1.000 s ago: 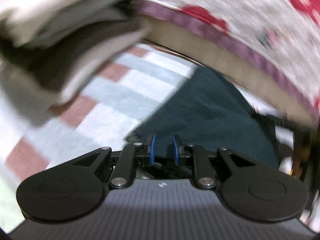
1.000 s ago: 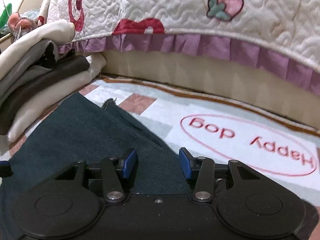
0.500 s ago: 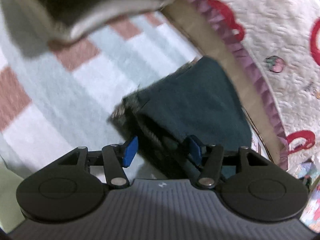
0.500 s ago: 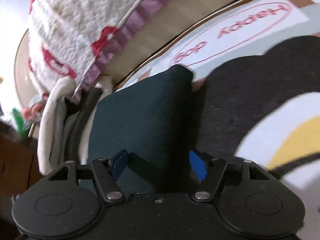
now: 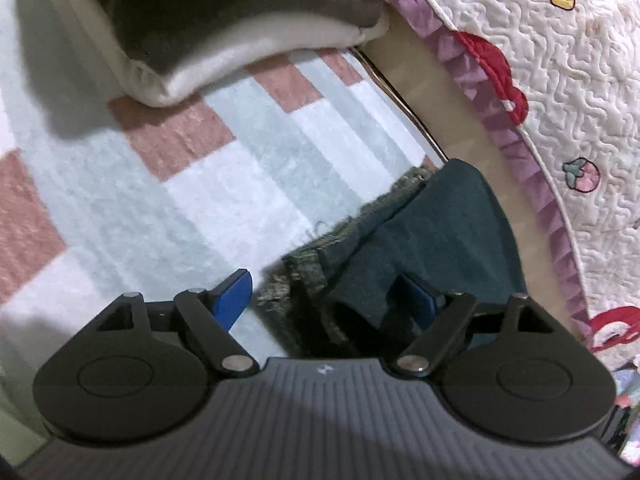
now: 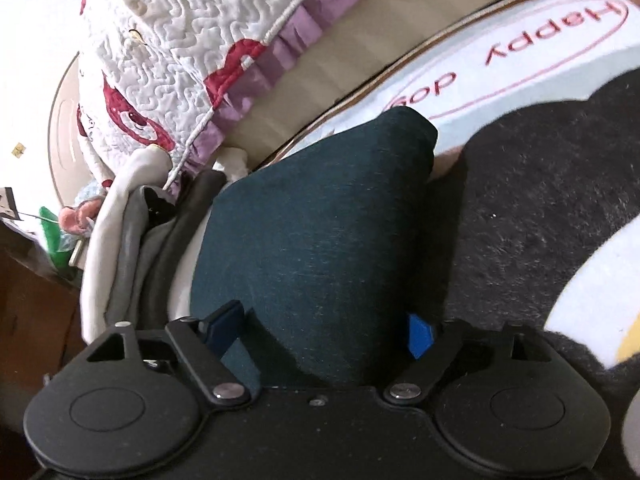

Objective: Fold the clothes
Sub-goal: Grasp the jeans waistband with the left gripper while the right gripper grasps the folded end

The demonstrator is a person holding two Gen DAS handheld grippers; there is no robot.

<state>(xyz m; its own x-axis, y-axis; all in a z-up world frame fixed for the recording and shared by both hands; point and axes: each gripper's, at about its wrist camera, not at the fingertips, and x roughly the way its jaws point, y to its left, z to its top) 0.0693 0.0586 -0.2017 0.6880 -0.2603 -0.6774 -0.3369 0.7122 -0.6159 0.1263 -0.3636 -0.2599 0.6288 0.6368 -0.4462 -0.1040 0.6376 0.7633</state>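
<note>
Left wrist view: at the far left and across the middle lies a rug checked in pale blue, white and pink; on it, at the top, sits a pile of folded grey and cream clothes. Lower down, the left gripper stands with its blue-padded fingers spread wide, gripping nothing, and the frayed corner of the dark teal garment lies between them, its folded layers running up and to the right along the beige bed base. Farthest right hangs a white quilt with a purple frill and red patches. Right wrist view: on the left the same quilt drapes over the bed edge, with the pile seen edge-on beneath it, touching the garment's left side. In the middle the garment rests as a thick folded bundle on the rug, and the right gripper straddles its near end, fingers wide apart and not pinching; I cannot tell whether the pads touch the cloth. To the right the rug shows a dark furry patch and a pink oval reading "Happy dog" upside down.
</note>
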